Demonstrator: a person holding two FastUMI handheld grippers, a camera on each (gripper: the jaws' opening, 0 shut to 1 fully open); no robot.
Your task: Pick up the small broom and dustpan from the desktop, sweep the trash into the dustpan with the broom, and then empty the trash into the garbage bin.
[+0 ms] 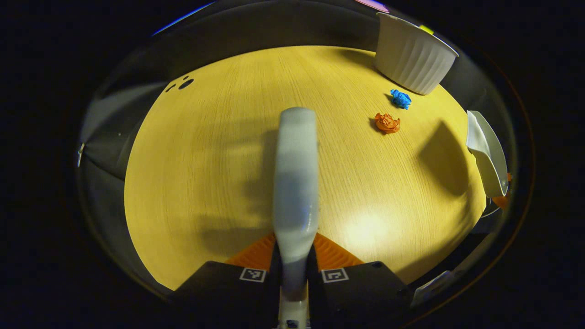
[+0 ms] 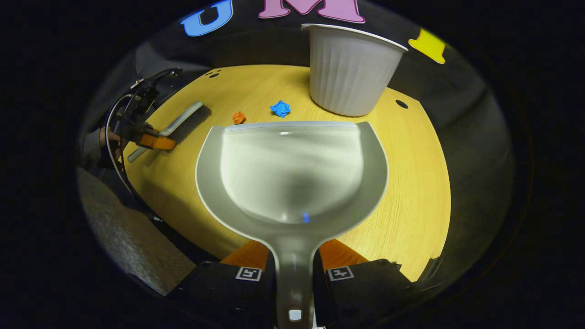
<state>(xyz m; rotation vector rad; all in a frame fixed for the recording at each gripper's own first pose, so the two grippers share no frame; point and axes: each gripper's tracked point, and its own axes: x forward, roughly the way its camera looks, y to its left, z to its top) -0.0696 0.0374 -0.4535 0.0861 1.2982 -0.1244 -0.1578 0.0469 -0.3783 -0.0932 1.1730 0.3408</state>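
Pale grey plastic broom clamped in left gripper; grey dustpan clamped in right gripper. Pickup done. Orange paper wad, blue paper wad unswept at dustpan's 11–12 o'clock; white ribbed bin beyond at 1 o'clock.

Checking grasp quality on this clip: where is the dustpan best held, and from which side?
By its narrow handle, from the rear end, opposite the open lip. The dustpan flares into a wide scoop too broad for the fingers; the handle fits between them. The right gripper grips it there, leaving the lip free toward the orange scrap and blue scrap.
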